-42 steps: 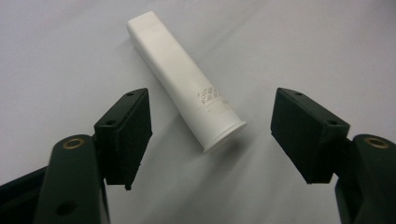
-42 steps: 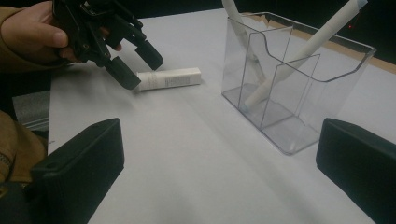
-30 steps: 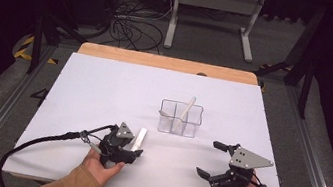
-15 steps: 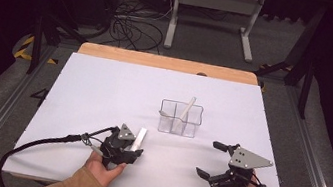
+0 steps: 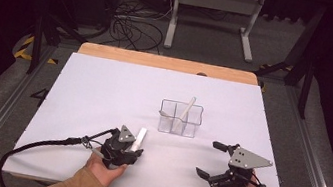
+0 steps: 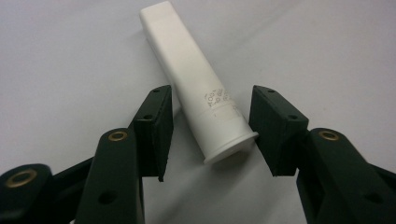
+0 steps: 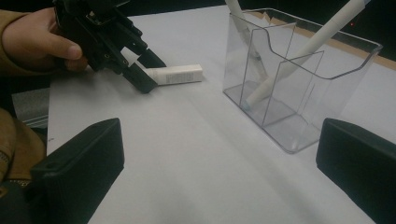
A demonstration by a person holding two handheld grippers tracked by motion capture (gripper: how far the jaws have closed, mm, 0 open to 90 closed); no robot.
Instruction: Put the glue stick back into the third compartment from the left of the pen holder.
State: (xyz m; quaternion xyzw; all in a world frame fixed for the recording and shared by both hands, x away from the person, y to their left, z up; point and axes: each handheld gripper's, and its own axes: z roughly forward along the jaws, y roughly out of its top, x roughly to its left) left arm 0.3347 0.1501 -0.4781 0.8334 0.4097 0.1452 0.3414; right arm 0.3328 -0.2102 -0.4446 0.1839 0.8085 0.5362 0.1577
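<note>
Tube (image 6: 198, 88) is the word for the white thing that lies flat on the white surface (image 5: 94, 92), near the person's side and left of the middle. The left tool (image 5: 130, 154) is down over its capped end, one jaw on each side. In the left gripper view there is a small gap between each pad and the tube, so the jaws are part open and do not squeeze it yet. I think the job is to put tubes into the clear box (image 5: 180, 118), which stands a bit farther back in the middle. Two white tubes (image 7: 299, 51) already lean inside it, in different parts of the box. So some of the work looks done. This tube has not been picked up, carried over or dropped in. The right tool (image 5: 210, 158) rests on the surface at the right with its jaws wide open and nothing in them. Compared with the earlier frame, the left jaws have just been closing in around the tube, while both hands and the tube sit in the same spots.
</note>
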